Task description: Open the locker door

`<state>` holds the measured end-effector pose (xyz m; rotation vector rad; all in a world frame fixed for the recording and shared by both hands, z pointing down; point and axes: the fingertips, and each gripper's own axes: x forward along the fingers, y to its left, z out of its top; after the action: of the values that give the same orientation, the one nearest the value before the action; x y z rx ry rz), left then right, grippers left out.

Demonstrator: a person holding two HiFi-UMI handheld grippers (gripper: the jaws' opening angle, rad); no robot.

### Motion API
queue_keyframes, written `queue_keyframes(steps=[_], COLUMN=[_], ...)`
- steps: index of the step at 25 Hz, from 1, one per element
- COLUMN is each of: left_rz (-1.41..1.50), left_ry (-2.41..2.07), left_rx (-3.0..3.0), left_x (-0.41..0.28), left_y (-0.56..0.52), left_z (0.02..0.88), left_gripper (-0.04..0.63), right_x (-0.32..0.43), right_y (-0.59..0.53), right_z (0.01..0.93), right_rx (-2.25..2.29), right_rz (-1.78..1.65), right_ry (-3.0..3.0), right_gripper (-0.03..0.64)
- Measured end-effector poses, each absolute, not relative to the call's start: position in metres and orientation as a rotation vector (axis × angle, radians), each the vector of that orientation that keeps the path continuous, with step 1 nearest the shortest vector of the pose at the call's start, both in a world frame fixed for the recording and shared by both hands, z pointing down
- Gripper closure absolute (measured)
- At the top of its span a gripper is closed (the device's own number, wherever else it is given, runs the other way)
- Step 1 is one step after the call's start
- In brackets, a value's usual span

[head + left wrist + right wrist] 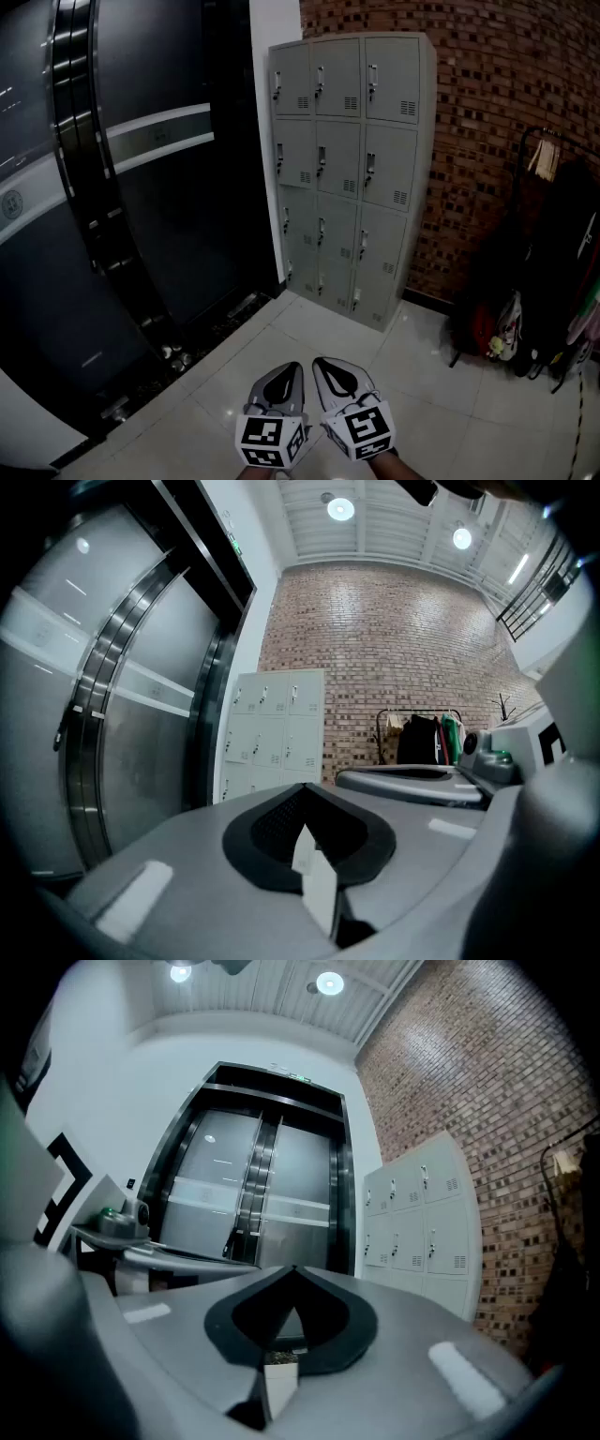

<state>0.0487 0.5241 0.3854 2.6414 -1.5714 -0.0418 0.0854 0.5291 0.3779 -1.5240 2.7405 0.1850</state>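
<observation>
Brick wall backing the locker bank, all doors shut, well ahead of both grippers. Left gripper, right gripper: jaws clenched, empty. Risk: arriving clenched, they would likely glance off the small door handles

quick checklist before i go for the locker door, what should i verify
1. All doors of the locker shut, none left ajar: ok.
2. Within reach of the locker: not ok, both grippers are well short of it.
3. The floor toward it free of obstacles: ok; the clothes rack stands off to the right.
4. Jaws of the left gripper open for a handle: not ok, shut and empty.
5. Jaws of the right gripper open: not ok, shut and empty.
6. Doors unlocked: cannot tell.
</observation>
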Motion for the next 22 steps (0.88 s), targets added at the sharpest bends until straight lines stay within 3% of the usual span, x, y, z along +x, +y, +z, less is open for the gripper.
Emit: queue_keyframes(steps=[11, 22], left_rz=[-0.066, -0.061], left_ry=[-1.562, -1.554], left_rx=[2.649, 2.637], left_x=[0.045, -0.015], left_y=[0.43, 0.285], left_z=[0.396, 0.384], left_gripper=[0.591, 0.591], right_x=[0.082, 0.026], right_y=[0.438, 0.291], right_z=[0.393, 0.38], right_rx=[-1.541, -1.572], right_rz=[0.169, 0.164], right_ry=[2.744, 2.752], right_gripper=[0.617, 0.617])
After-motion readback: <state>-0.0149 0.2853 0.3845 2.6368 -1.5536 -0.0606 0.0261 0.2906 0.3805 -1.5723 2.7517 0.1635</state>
